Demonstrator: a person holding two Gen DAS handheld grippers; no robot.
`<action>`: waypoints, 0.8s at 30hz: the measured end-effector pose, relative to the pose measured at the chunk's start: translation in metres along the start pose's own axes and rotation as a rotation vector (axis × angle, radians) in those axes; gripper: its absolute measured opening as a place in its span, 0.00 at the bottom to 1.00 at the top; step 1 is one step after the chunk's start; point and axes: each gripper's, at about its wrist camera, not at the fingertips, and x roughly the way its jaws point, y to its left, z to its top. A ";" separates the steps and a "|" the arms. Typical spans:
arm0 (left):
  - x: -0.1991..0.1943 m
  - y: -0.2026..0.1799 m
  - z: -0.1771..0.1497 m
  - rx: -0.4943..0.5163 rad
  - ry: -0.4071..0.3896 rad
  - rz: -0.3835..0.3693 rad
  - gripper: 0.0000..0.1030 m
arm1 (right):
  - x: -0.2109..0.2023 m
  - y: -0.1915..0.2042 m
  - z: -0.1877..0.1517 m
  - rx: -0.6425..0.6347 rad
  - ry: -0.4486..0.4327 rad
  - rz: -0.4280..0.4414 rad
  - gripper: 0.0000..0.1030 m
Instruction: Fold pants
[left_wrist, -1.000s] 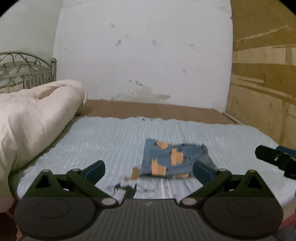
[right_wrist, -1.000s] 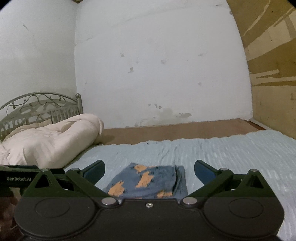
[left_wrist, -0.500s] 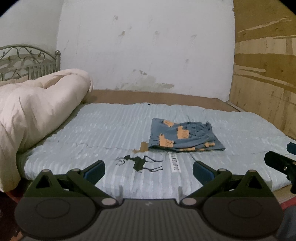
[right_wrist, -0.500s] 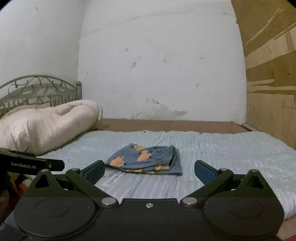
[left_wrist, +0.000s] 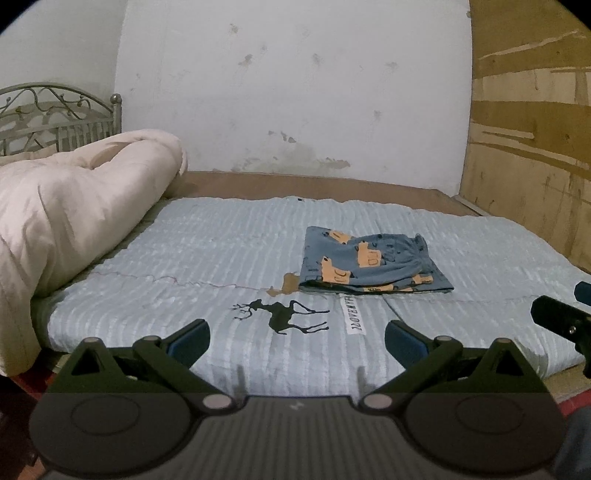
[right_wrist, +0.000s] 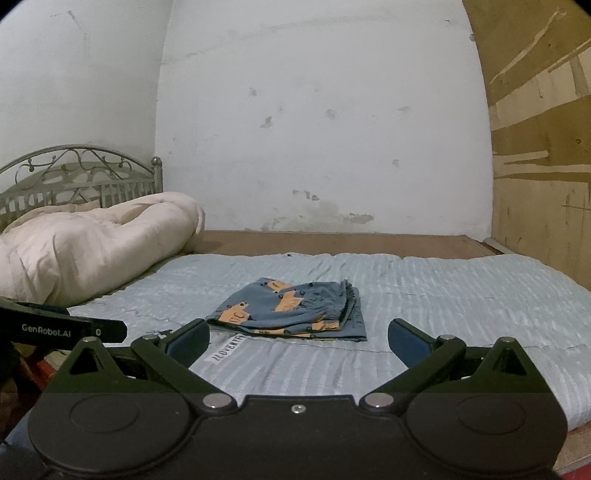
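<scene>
The pants (left_wrist: 371, 264), blue with orange patches, lie folded into a compact rectangle on the light blue mattress cover (left_wrist: 229, 258); the right wrist view shows the pants (right_wrist: 291, 308) too. My left gripper (left_wrist: 297, 341) hangs open near the bed's front edge, well short of the pants, with nothing between its fingers. My right gripper (right_wrist: 298, 338) is open as well, empty, and back from the pants. Part of the right gripper shows at the left wrist view's right edge, and the left gripper's finger (right_wrist: 62, 326) shows at the left of the right wrist view.
A bundled cream duvet (left_wrist: 74, 206) fills the bed's left side before a metal headboard (left_wrist: 55, 118). A white wall stands behind and a plywood wall (left_wrist: 528, 147) on the right. A deer print (left_wrist: 284, 315) marks the cover near the front edge.
Both grippers have drawn back and away from the folded pants, which now lie farther off in both views. The pants have not moved on the bed.
</scene>
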 end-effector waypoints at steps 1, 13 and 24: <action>0.000 0.000 0.000 0.003 0.001 -0.001 0.99 | 0.001 0.000 0.000 0.002 0.001 0.000 0.99; 0.004 -0.002 0.000 0.009 0.005 0.002 0.99 | 0.003 -0.001 -0.001 0.004 0.003 -0.003 0.99; 0.004 -0.004 0.000 0.019 0.019 0.037 0.99 | 0.004 -0.003 -0.002 0.007 0.005 -0.004 0.99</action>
